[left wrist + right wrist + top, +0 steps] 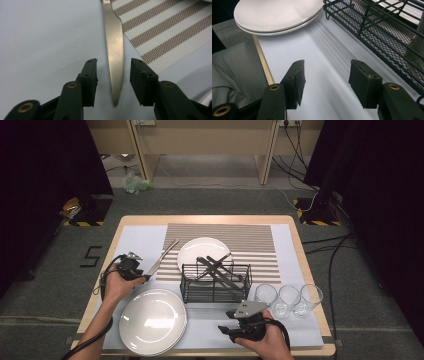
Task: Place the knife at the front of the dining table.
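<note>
A table knife lies on the pale blue cloth at the striped mat's left edge. In the left gripper view its serrated blade runs between the jaws, tip toward the camera, with a gap on each side. My left gripper stands open around the blade, its pads not touching it. Near the table's front edge, my right gripper is open over bare cloth, nothing between its fingers.
A stack of large white plates sits front left. A black wire basket holding several pieces of cutlery stands mid-table, with a small plate behind it. Three glasses stand to its right.
</note>
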Available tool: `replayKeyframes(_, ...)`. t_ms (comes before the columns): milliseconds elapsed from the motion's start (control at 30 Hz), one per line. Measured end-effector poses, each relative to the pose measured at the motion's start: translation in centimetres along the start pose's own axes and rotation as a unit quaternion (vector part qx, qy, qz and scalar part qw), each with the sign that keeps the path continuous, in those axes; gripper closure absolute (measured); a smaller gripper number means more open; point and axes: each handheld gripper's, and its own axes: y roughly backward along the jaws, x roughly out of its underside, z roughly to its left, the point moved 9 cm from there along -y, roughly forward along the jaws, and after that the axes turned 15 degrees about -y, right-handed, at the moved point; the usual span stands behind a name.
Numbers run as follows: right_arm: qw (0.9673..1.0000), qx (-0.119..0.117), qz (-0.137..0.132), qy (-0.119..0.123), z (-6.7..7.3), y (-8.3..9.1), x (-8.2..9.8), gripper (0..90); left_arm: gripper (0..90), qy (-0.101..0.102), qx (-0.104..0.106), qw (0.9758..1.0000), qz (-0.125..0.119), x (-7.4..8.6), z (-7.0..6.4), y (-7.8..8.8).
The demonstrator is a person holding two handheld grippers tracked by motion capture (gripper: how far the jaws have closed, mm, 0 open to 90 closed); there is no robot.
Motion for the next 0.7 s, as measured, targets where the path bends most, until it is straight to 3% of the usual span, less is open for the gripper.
replayKeyframes(267, 1.0, -0.001, 0.002, 0.0, 0.1, -0.1, 0.0, 46.2, 71.2, 0.013, 0.014, 0.9998, 0.003, 0.8, -0.3, 0.2)
replayKeyframes(433, 1.0, -0.001, 0.001, -0.001, 0.0, -0.1, 0.0, 46.3, 78.0, -0.008, 0.012, 0.9997, 0.02, 0.5, -0.9, 0.2)
replayKeyframes(700, 1.0, -0.001, -0.001, -0.001, 0.0, -0.1, -0.1, 46.3, 78.6, -0.014, 0.019, 0.9994, 0.024, 0.0, -1.3, 0.1)
